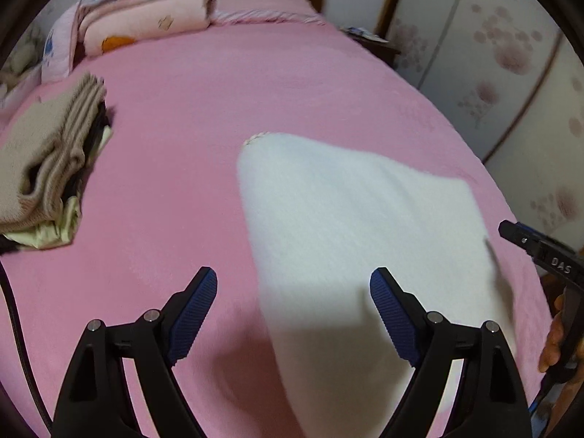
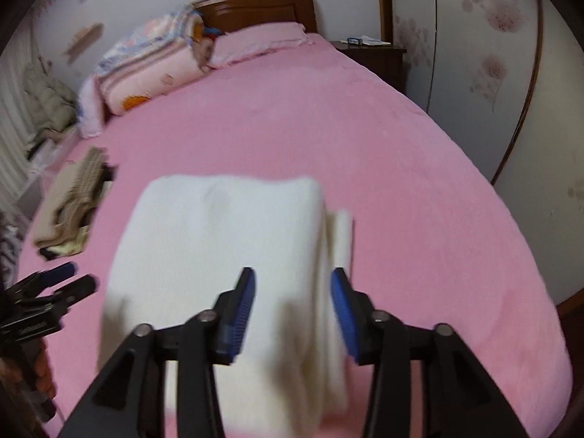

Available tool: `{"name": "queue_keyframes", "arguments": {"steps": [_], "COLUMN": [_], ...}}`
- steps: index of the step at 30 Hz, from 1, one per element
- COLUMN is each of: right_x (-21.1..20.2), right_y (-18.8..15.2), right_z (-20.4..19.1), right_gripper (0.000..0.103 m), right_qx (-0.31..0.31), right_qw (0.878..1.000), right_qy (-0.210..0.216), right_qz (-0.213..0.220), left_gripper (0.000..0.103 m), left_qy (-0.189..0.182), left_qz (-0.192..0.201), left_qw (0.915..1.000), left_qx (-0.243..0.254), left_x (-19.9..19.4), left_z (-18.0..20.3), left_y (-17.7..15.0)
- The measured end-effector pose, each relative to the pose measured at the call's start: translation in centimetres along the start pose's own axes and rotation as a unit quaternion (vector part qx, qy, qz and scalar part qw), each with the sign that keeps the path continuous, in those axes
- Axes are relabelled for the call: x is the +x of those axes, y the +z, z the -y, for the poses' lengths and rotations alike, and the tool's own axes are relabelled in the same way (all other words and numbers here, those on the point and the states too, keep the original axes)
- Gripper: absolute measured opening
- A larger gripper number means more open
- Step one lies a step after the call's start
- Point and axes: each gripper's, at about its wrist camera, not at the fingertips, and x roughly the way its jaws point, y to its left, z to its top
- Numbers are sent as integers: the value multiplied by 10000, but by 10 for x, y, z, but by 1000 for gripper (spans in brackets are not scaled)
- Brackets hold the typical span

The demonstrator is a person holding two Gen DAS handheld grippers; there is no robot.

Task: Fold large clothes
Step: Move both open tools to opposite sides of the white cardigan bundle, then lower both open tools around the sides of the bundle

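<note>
Fold looks done: both my claws, left claw [image 1: 294, 308] wide, right claw [image 2: 293, 310] half-spread, empty above white garment [image 2: 226, 255]; next, stack w/ beige pile [image 1: 43, 160] left.

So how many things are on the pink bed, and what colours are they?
White: 1, the folded white garment
Beige: 1, the folded beige sweater, on top of a small pile
Pale yellow: 1, the cloth under the sweater
Pink: 1, the pillow
Patterned: 1, the stack of quilts
Total: 5
</note>
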Motion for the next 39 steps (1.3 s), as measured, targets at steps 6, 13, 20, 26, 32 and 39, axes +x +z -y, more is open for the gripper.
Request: {"name": "queue_keyframes", "arguments": {"steps": [6,13,20,26,32,39], "right_x": [89,96,107,76,18,-51], "right_y": [33,15,4,7,1,-15], "right_z": [4,5,24,20,5,-12], "right_gripper": [50,36,58,59,60,61], "right_qx": [741,393,778,674,354,-59], "right_qw": [9937,9965,9939,9965,9991,9994], "right_qy": [211,-394,-467,-107,198,319], "right_qz": [-814,-621,-635,-490,-121,144], "left_gripper": [81,81,82,84,90,103], "left_qy": [-253,-497,-510,-199,-80,-8], "left_qz": [-139,-207,-216,-166,12,284], "left_qw": [9981,9953,9928,9979,9988,9992], "left_qx": [-548,-809,-1062,-594,-486,-285], "left_x": [48,68,76,39,-14,-70], "left_z": [-20,-20,-31,-10,2,18], "left_y": [23,22,20,20,14,-6]}}
